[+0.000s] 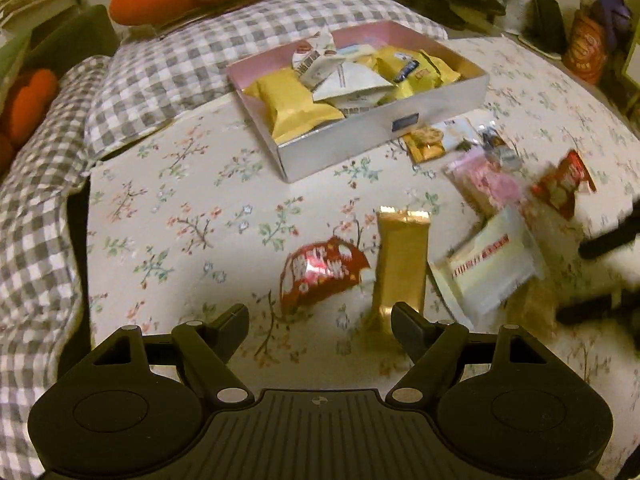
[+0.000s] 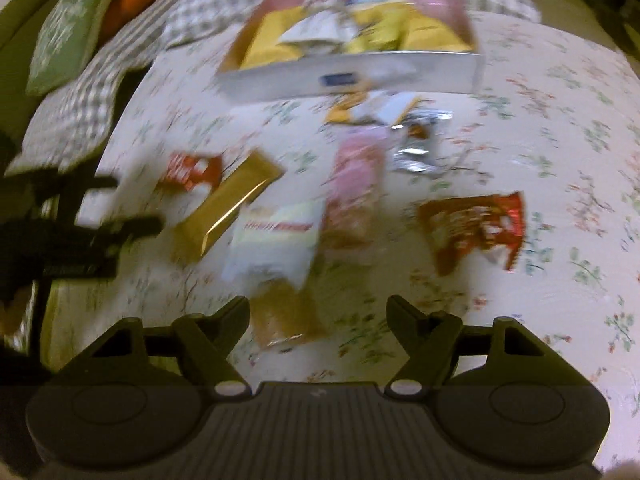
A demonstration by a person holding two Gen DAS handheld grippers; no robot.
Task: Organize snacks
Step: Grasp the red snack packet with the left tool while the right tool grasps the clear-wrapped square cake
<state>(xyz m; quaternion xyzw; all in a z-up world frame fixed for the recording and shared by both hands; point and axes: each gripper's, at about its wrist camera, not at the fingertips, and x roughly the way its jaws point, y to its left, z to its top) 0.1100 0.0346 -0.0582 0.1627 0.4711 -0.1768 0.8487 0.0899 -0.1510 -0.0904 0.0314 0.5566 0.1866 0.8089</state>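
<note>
**Snacks scattered before the box**

Loose snack packets, among them a gold bar packet (image 1: 401,268) and a red packet (image 1: 320,270), lie mid-bedspread (image 1: 180,220) beside the part-filled box (image 1: 384,128). The left gripper (image 1: 320,316) and right gripper (image 2: 318,312) hover with jaws apart, holding nothing.

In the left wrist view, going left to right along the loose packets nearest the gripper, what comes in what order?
Red snack packet → gold bar wrapper → white packet with a red stripe. The pink and brown packets beyond overlap, so I leave them out.
</note>
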